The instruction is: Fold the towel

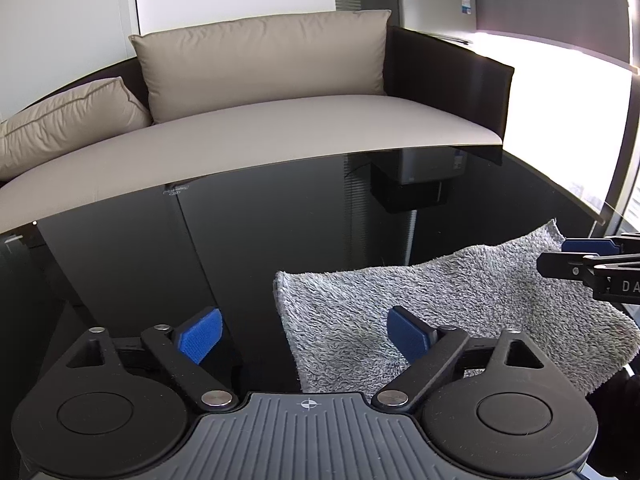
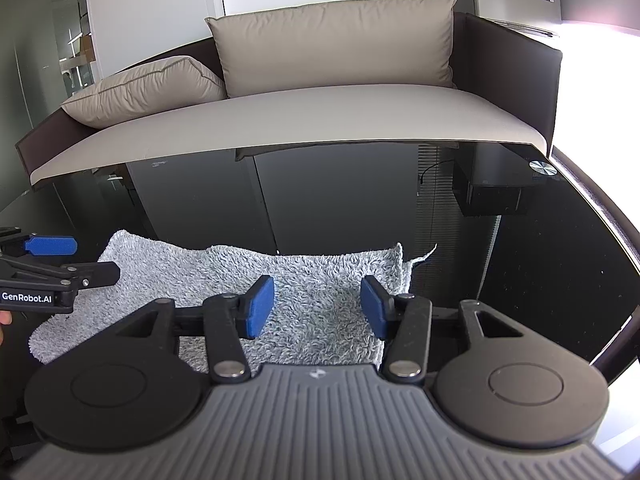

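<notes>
- The grey towel (image 2: 304, 300) lay flat on the black glass table (image 2: 520, 280), near its front edge, well short of the sofa (image 2: 320, 112).
- The left gripper (image 1: 306, 334) hung over the towel's left edge, fingers spread wide, holding nothing.
- The right gripper (image 2: 318, 306) hovered above the towel's right half, fingers apart and empty.

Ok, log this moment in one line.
towel: on table, far-right corner doubled | left gripper: open, empty | right gripper: open, empty
</notes>
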A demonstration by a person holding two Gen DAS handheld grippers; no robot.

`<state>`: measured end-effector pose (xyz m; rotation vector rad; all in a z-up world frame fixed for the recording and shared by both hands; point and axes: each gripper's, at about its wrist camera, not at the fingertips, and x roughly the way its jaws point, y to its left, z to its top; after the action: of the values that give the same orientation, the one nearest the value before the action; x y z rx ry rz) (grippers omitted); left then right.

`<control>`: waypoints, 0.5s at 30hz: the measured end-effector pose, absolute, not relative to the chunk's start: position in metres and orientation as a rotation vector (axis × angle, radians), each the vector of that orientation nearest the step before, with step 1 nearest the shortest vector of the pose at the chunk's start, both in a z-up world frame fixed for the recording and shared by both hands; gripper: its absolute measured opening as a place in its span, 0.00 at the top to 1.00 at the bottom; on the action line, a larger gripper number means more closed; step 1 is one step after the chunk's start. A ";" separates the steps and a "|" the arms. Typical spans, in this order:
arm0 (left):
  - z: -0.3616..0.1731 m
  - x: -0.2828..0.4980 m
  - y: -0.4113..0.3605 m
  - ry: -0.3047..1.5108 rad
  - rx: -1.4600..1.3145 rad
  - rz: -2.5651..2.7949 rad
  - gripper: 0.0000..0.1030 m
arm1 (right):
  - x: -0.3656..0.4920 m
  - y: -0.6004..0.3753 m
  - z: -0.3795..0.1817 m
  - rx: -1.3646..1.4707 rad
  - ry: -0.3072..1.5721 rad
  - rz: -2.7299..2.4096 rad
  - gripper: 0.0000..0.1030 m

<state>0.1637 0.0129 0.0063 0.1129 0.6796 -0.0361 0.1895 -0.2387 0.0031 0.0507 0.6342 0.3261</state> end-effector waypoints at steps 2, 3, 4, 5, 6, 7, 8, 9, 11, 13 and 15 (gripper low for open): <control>0.006 0.162 0.015 0.686 0.093 -0.042 0.05 | 0.189 -0.239 0.003 0.055 0.638 0.325 0.49; 0.007 0.162 0.015 0.689 0.084 -0.046 0.04 | 0.188 -0.239 0.003 0.053 0.640 0.326 0.49; 0.007 0.161 0.017 0.690 0.074 -0.049 0.02 | 0.188 -0.240 0.002 0.050 0.642 0.326 0.49; 0.007 0.160 0.018 0.691 0.064 -0.052 0.01 | 0.187 -0.240 0.002 0.047 0.642 0.325 0.49; 0.007 0.159 0.019 0.691 0.054 -0.051 0.01 | 0.186 -0.240 0.002 0.046 0.643 0.323 0.49; 0.007 0.158 0.019 0.690 0.051 -0.051 0.01 | 0.186 -0.241 0.002 0.049 0.644 0.322 0.49; 0.007 0.157 0.020 0.690 0.051 -0.051 0.01 | 0.185 -0.241 0.002 0.054 0.645 0.320 0.49; 0.007 0.156 0.021 0.688 0.052 -0.050 0.01 | 0.185 -0.242 0.003 0.056 0.645 0.317 0.49; 0.008 0.152 0.021 0.688 0.052 -0.049 0.01 | 0.184 -0.245 0.003 0.062 0.646 0.309 0.47; 0.008 0.149 0.021 0.690 0.051 -0.049 0.01 | 0.182 -0.247 0.003 0.073 0.646 0.297 0.33; 0.008 0.141 0.021 0.692 0.051 -0.055 0.01 | 0.179 -0.250 0.004 0.081 0.644 0.285 0.32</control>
<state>0.1414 0.0210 0.0082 0.0510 0.6922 -0.0549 0.1787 -0.2498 0.0041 0.0809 0.6438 0.2852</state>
